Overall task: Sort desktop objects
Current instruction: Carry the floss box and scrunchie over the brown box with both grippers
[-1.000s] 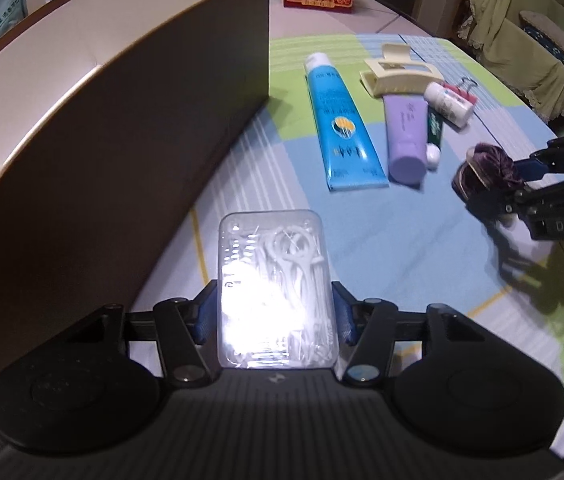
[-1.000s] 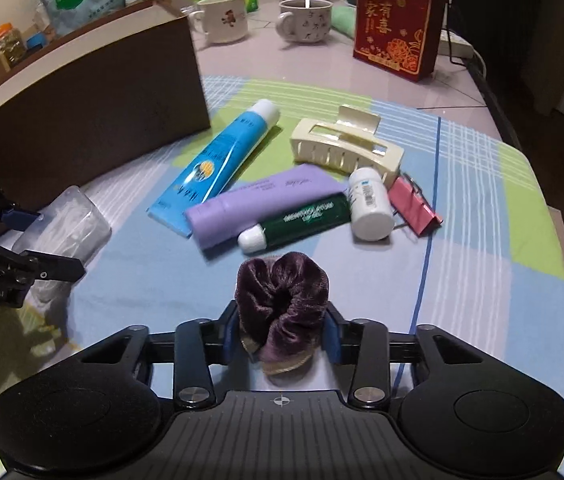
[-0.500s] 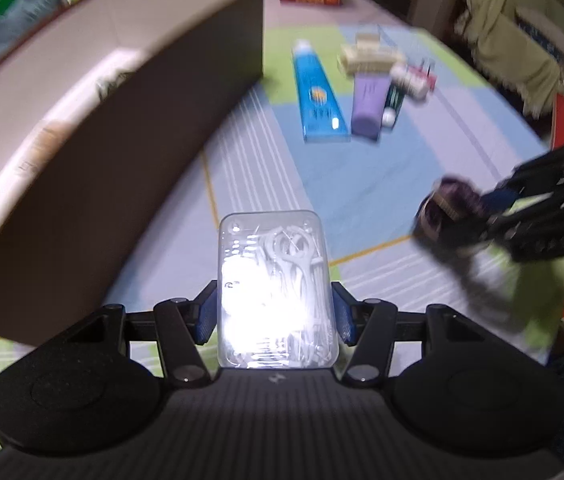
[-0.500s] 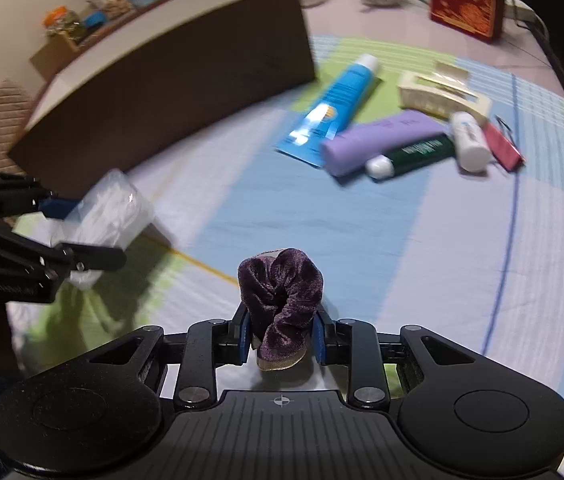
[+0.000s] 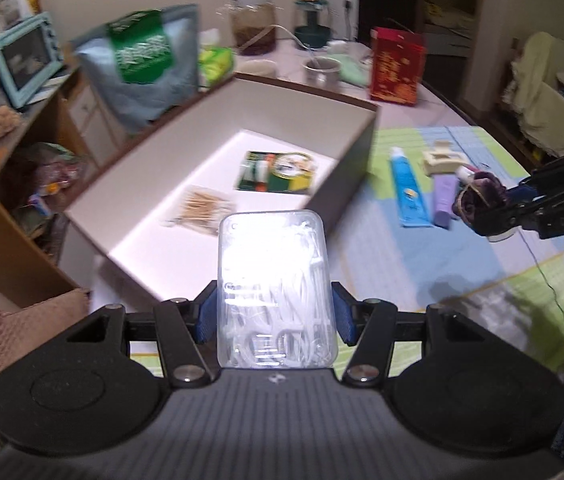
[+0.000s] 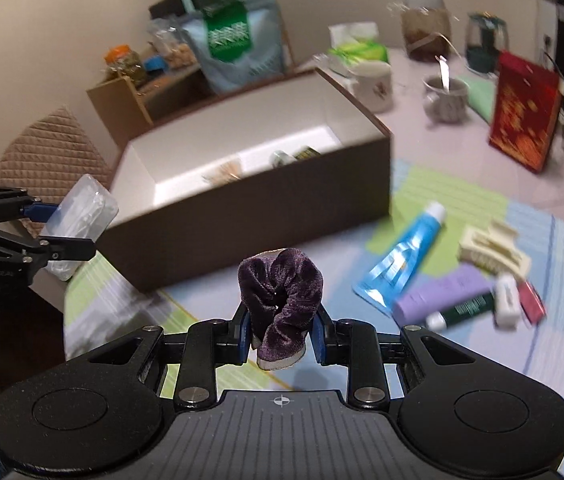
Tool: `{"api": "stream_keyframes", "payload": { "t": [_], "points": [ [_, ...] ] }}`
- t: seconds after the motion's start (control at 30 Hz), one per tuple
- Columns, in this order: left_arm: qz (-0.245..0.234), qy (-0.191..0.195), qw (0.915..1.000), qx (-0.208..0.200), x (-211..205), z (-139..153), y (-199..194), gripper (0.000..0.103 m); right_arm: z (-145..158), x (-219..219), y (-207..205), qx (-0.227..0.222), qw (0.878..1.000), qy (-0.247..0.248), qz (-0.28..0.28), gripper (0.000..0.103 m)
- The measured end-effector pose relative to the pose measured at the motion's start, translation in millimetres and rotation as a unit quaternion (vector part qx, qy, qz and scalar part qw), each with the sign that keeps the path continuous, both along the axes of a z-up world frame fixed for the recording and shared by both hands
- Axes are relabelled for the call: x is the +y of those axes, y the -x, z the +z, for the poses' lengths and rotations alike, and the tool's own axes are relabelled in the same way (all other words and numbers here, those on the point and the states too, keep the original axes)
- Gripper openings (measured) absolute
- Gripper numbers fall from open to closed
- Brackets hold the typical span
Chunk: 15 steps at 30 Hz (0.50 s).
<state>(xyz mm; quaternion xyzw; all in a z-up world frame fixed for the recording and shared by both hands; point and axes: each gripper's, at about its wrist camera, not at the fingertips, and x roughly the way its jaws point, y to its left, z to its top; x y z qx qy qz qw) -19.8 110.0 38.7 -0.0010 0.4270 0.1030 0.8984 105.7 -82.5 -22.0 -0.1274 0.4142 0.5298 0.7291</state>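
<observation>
My left gripper [image 5: 274, 316] is shut on a clear plastic box of floss picks [image 5: 273, 284], held in the air near the front corner of the brown storage box [image 5: 342, 184]. Inside that box lie cotton swabs [image 5: 202, 208] and a green packet [image 5: 278, 170]. My right gripper [image 6: 281, 334] is shut on a purple velvet scrunchie [image 6: 282, 292], lifted above the cloth. From the right wrist view the left gripper [image 6: 58, 232] with the floss box [image 6: 78, 220] hangs left of the brown box [image 6: 250, 216]. The right gripper [image 5: 494, 204] shows at the right in the left wrist view.
On the checked cloth lie a blue tube [image 6: 402, 258], a purple tube [image 6: 442, 296], a dark green tube [image 6: 462, 310], a cream hair claw [image 6: 494, 250], a small white bottle [image 6: 507, 300] and a red clip [image 6: 532, 302]. Mugs [image 6: 444, 98] and a red carton [image 6: 524, 114] stand behind.
Both grippers have risen and pulled back from the cloth, still holding their objects. The open inside of the brown box has come into sight.
</observation>
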Motion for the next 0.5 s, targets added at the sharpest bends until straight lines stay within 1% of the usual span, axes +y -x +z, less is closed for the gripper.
{"api": "stream_keyframes", "payload": {
  "t": [0.13, 0.23, 0.4, 0.5],
  "points": [
    [0.001, -0.008, 0.9999, -0.013, 20, 12, 7, 0.052, 10, 24, 7, -0.006, 1.000, -0.007, 0.024, 0.029],
    [-0.005, -0.020, 0.9996, -0.020, 33, 19, 5, 0.052, 19, 43, 10, -0.016, 0.999, -0.016, 0.038, 0.029],
    [-0.026, -0.039, 0.9984, -0.033, 54, 29, -11, 0.052, 40, 78, 4, -0.039, 0.998, -0.040, 0.043, 0.029],
    [-0.042, -0.046, 0.9974, -0.037, 64, 32, -23, 0.052, 49, 98, -2, -0.051, 0.997, -0.043, 0.045, 0.029]
  ]
}}
